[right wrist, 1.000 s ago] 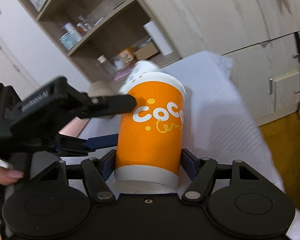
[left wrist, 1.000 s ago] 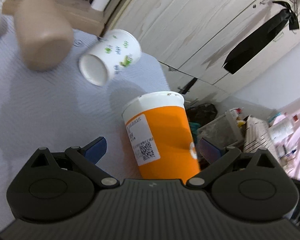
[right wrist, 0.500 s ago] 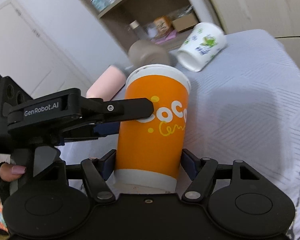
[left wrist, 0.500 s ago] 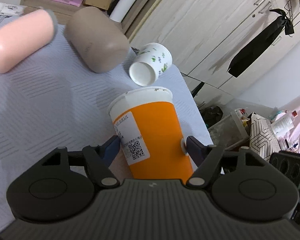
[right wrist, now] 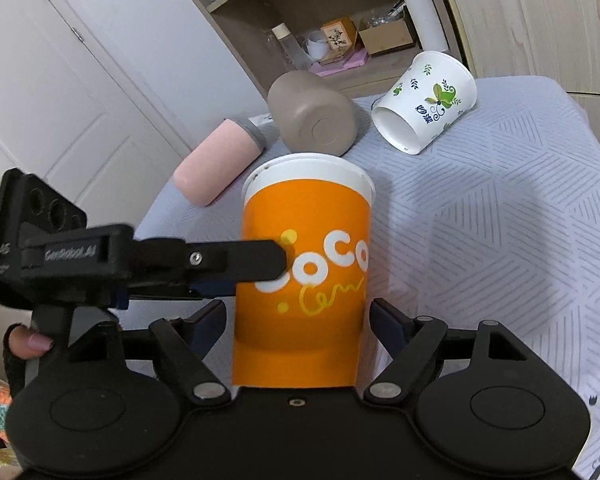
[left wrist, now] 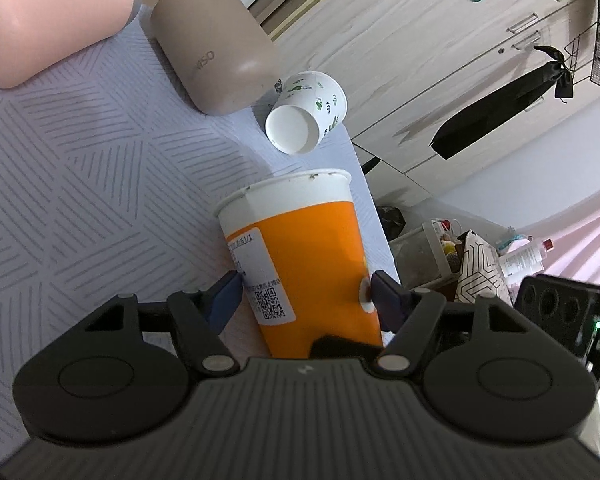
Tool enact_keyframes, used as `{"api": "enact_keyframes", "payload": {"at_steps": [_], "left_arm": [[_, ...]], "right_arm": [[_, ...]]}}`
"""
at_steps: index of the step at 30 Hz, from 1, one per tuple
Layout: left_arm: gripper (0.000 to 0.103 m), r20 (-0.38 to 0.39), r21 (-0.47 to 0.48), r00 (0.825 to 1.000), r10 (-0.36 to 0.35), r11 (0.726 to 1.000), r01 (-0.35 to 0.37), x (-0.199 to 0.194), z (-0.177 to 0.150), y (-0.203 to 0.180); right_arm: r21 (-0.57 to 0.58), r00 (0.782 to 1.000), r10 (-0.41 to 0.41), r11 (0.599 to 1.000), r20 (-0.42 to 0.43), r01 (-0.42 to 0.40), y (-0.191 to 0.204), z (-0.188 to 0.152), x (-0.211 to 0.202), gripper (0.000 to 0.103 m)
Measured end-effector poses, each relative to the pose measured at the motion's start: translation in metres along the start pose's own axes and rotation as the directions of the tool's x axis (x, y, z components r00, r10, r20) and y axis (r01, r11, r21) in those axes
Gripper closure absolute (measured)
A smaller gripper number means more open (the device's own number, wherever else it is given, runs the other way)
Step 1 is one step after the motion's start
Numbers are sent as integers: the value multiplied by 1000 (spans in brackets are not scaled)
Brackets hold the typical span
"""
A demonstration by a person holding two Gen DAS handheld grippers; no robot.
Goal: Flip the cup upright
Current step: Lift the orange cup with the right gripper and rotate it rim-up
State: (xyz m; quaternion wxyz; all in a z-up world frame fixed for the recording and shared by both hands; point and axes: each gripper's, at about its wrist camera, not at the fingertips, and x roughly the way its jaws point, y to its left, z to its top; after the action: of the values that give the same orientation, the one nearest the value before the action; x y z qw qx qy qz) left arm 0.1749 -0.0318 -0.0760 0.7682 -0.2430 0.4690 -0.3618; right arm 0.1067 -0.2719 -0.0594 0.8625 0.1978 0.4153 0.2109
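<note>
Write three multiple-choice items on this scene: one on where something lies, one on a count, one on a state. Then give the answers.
1. Where does the white leaf-print cup lie?
A. inside the orange cup
B. beyond the orange cup, on the cloth
C. on the shelf

2. How many cups lie on their sides?
A. one
B. two
C. three

3. How does the orange cup stand?
A. rim up
B. rim down
C. crushed flat

Answers:
1 B, it rests on the grey patterned cloth behind the orange cup.
2 C, the leaf-print cup, the taupe cup and the pink cup all lie on their sides.
3 A, its white rim faces up.
</note>
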Motion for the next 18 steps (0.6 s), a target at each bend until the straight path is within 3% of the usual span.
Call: {"api": "enact_keyframes", "payload": {"at_steps": [10, 18], "left_arm": [[33, 0, 10, 1000, -25, 1000, 25, -4, 0, 4], [33, 102, 198, 995, 24, 979, -44, -30, -19, -31]], "right_arm": [[-52, 999, -26, 998, 26, 27, 7, -2, -8, 26], [-213, 995, -53, 975, 88, 70, 37, -12, -23, 26]]}}
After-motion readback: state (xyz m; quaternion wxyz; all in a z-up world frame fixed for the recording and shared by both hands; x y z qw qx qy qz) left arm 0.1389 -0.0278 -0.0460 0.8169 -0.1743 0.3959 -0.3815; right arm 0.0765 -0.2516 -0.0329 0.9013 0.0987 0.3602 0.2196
